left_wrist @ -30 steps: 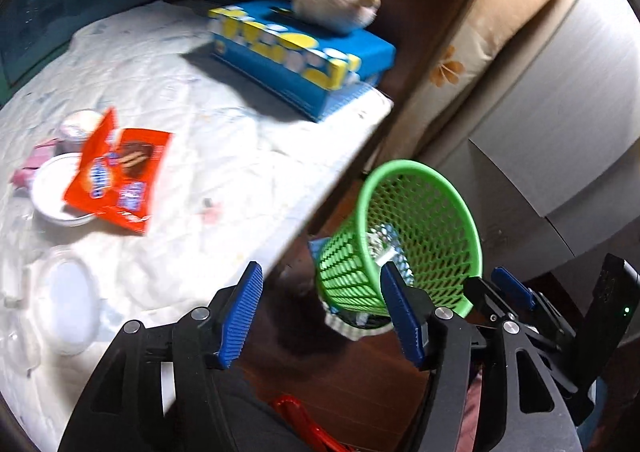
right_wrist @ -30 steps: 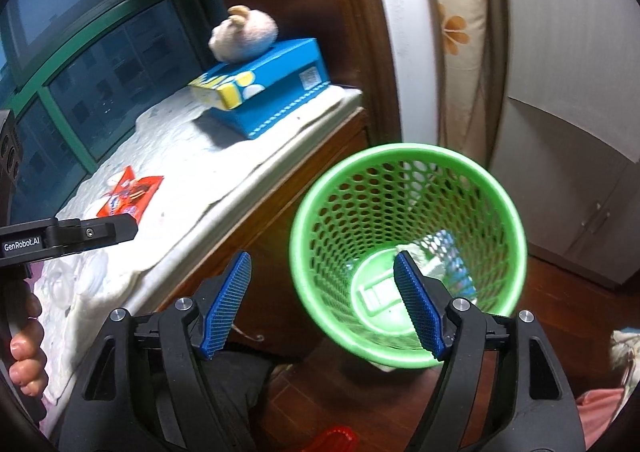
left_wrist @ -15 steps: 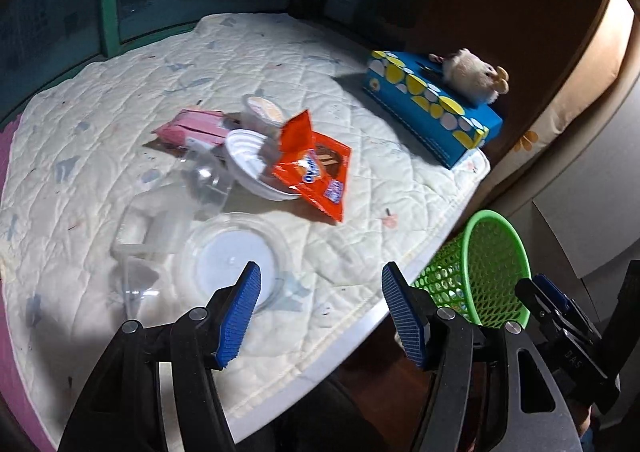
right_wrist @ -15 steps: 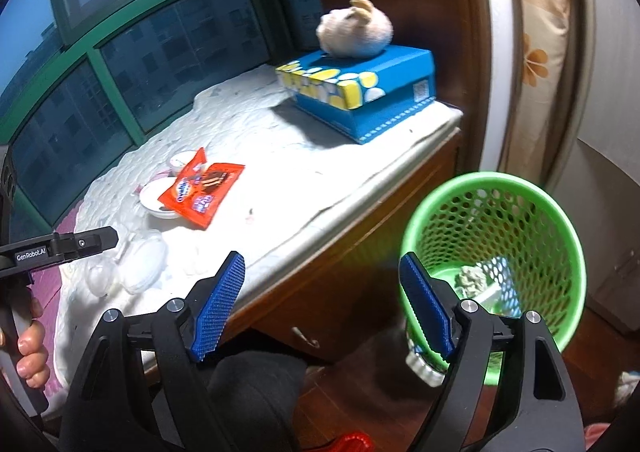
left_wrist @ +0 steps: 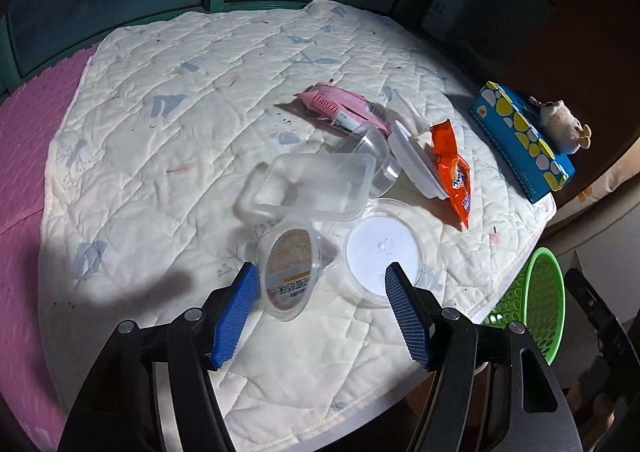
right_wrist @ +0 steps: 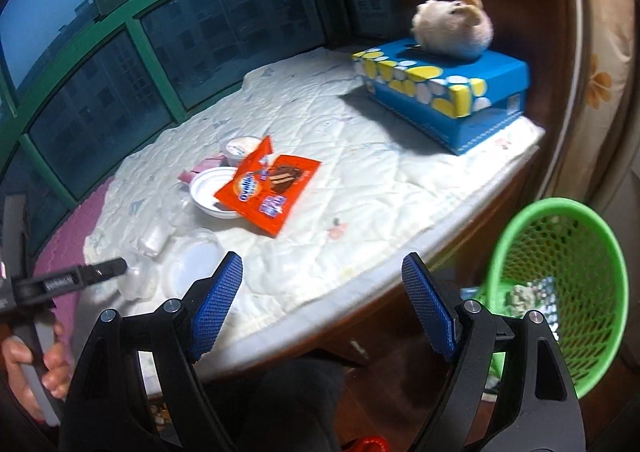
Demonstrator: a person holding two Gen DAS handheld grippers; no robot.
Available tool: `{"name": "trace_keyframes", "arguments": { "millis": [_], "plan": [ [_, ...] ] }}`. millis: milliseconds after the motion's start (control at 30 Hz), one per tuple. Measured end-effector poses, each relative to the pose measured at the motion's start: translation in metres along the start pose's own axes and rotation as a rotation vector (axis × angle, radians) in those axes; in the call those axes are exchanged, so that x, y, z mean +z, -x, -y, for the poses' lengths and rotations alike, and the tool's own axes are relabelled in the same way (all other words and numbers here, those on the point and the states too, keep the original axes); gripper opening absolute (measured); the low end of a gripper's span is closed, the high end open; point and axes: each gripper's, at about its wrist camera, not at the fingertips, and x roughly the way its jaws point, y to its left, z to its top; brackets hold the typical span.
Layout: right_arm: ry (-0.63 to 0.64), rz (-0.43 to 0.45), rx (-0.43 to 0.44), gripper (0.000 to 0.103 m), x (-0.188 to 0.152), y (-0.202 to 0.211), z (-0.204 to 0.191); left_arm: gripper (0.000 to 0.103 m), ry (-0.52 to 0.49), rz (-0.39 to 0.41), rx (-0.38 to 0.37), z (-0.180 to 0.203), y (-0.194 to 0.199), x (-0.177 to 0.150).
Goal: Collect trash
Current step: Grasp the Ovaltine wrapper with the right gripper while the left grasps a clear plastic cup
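Step in hand, by my read: reaching for the next bit of trash, nothing picked yet. Left gripper [left_wrist: 320, 308] hangs over the quilted pad [left_wrist: 168, 156] nr its front edge, jaws opening w/ nothing pressed between them; the small labelled tub [left_wrist: 289, 268] lies on its side just ahead of the left pad, and the round clear lid [left_wrist: 384, 248] sits just ahead of the right pad. Right gripper [right_wrist: 324, 304] is off the pad's front edge, jaws also opening and empty, w/ the green basket [right_wrist: 560, 276] on the floor to its right, some rubbish already in the bottom. Rest of the trash is bunched mid-pad: clear rectangular tray [left_wrist: 316, 184], white bowl [left_wrist: 412, 160], orange snack wrapper [left_wrist: 452, 168] draped on the bowl, pink packet [left_wrist: 344, 108] behind. Blue tissue box [left_wrist: 520, 144] w/ a plush toy [left_wrist: 560, 124] on top sits at the far right corner, prob. not trash. Next move, I'd say: drop the left gripper onto the tub, straddle its rim, pinch, then carry to the basket. Thin plastic, likely to flex or skid.
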Motion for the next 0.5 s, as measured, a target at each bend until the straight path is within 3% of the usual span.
{"name": "trace_keyframes", "arguments": {
  "millis": [167,500],
  "plan": [
    [-0.027,-0.041,0.047,0.089,0.021,-0.025,-0.015,0.064,0.016,-0.015,-0.004,-0.012,-0.007,-0.004],
    [-0.223,-0.148,0.137,0.093,0.054,-0.085,-0.018,0.067,0.003,-0.030,-0.026,-0.023,-0.014,-0.007]
  ]
}}
